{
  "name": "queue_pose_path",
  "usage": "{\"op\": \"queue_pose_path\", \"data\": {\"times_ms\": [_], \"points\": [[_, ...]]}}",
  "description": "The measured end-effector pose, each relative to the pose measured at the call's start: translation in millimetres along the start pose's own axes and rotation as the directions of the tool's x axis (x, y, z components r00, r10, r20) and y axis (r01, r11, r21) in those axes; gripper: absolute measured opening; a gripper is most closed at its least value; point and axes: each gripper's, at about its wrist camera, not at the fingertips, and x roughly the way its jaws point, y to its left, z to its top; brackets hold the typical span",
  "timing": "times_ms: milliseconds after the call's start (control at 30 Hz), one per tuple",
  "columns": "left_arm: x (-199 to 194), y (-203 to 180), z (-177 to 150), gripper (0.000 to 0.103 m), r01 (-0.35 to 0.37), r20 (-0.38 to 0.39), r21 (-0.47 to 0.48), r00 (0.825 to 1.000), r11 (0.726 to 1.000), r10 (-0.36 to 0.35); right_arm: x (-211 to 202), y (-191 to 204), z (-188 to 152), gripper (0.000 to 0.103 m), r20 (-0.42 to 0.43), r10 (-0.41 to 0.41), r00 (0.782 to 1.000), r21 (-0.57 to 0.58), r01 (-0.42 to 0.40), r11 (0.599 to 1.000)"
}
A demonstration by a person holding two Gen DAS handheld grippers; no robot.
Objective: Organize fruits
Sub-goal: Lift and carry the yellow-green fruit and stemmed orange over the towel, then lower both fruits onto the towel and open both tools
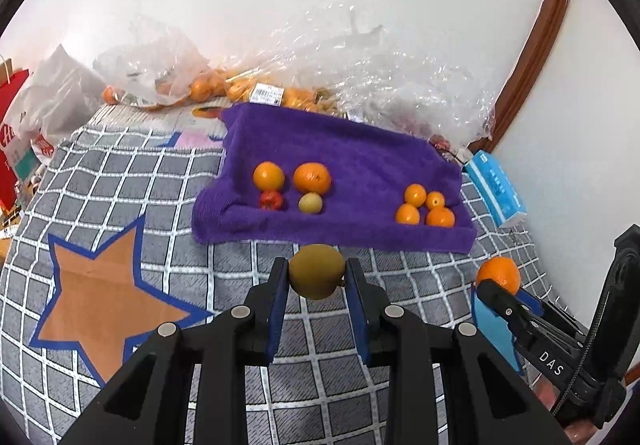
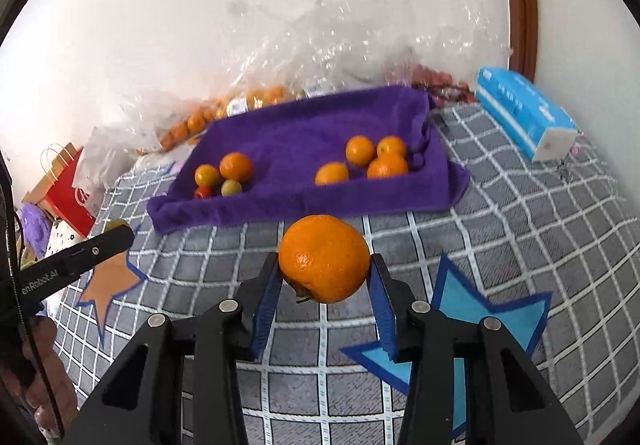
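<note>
1. Our left gripper (image 1: 317,272) is clamped on a greenish-brown fruit (image 1: 316,271), held above the bed (image 1: 120,173).
2. Purple towel (image 1: 360,157): left group of four mixed fruits, right group of four oranges.
3. Our right gripper (image 2: 324,269) grips an orange (image 2: 324,259), also aloft.
4. Next, probably: carry each fruit to its matching group.
</note>
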Motion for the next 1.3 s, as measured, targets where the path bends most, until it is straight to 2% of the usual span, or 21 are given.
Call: {"op": "queue_pose_path", "data": {"times_ms": [767,1300], "points": [[-15.2,5.8,41.0,0.027,-0.021,0.050,-0.014,0.999,1.000,0.022,-17.1,23.0,47.8,0.043,0.081,0.002,0.997,-0.040,0.001,0.999],[-3.3,11.9,65.1,0.027,-0.014,0.061,-0.031,0.998,0.999,0.016,-12.8,25.5,71.5,0.043,0.113,-0.033,0.993,-0.058,0.040,0.998]]}}
